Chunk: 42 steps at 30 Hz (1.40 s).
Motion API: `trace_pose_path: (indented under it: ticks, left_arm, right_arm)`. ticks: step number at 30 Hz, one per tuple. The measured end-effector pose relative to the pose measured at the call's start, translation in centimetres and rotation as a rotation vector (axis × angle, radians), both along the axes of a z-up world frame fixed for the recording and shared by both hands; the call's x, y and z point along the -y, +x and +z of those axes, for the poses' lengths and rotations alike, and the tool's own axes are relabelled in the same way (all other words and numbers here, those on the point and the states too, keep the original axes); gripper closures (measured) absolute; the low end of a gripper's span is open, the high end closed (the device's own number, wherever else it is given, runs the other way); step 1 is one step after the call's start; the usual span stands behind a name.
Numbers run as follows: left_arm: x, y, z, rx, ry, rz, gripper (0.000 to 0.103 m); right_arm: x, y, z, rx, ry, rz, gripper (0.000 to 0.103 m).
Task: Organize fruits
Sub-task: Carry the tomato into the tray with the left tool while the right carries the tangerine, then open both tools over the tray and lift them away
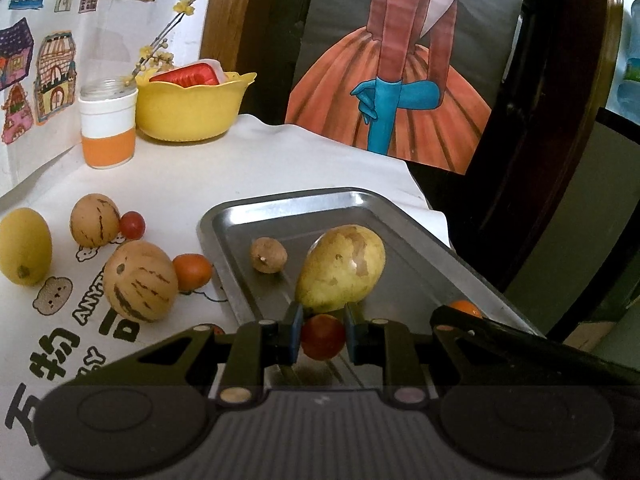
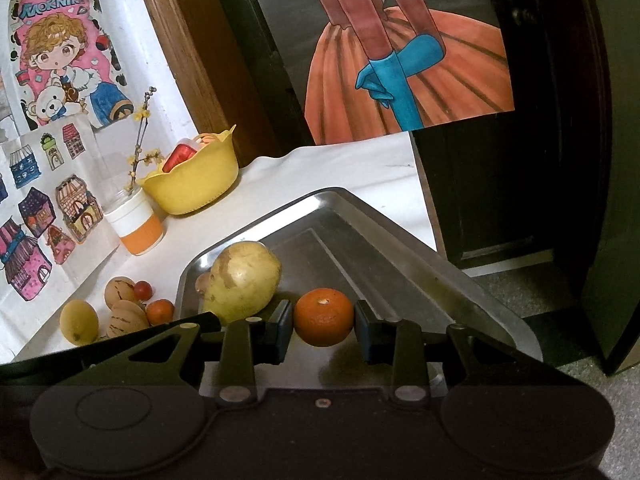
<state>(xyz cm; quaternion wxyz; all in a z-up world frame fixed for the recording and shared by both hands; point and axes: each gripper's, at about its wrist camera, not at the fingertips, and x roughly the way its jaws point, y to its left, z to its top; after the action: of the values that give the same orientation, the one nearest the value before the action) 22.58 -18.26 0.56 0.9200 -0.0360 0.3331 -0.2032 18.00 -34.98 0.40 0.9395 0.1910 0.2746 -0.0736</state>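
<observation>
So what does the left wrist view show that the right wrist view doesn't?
Only the left wrist view: the left gripper around a red tomato, and the small brown fruit in full. Only the right wrist view: the right gripper with a tangerine between its fingers, and the cartoon poster. Both: the tray, the yellow-green fruit and the yellow bowl.

Right gripper [image 2: 323, 330] over the metal tray [image 2: 400, 264], jaws closed against both sides of a mandarin [image 2: 324, 316]. Just left of it in the tray, a large yellow-green mango [image 2: 244, 280]. Out on the white cloth [image 2: 360, 168]: lemon [image 2: 79, 322], two striped melons, small red and orange fruits.
</observation>
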Motion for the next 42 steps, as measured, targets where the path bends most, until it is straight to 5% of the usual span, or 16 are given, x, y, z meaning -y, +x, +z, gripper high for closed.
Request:
trace_pose_path:
  ticks: [23,29,32,34,36,42]
  left_arm:
    - [0.0,0.1,-0.5,-0.030,0.020,-0.004,0.079]
    - [-0.6,-0.3,-0.3,-0.038,-0.002,0.004,0.073]
    - [-1.2,-0.6,0.1,-0.031,-0.026,0.019,0.064]
    - [-1.7,-0.9,0.5,-0.023,-0.039,0.036,0.043]
    - [-2.3,-1.2,1.0,-0.009,-0.054,0.068,0.033]
    - [-4.5,-1.9,2.3,-0.017,-0.085,0.139,0.018]
  right_arm:
    - [-0.2,0.2,-0.5,-0.020,0.000,-0.017,0.065]
    - [-0.1,-0.3,-0.1,-0.007,0.012,-0.021,0.056]
    - [-0.1,-0.9,0.3,0.009,0.021,-0.026,0.048]
    - [0.0,-1.3,0.7,0.022,0.020,-0.029,0.042]
    - [0.0,-1.8,1.2,0.033,0.021,-0.033,0.038]
    - [-0.3,-3.3,2.8,0.060,0.025,-0.021,0.024]
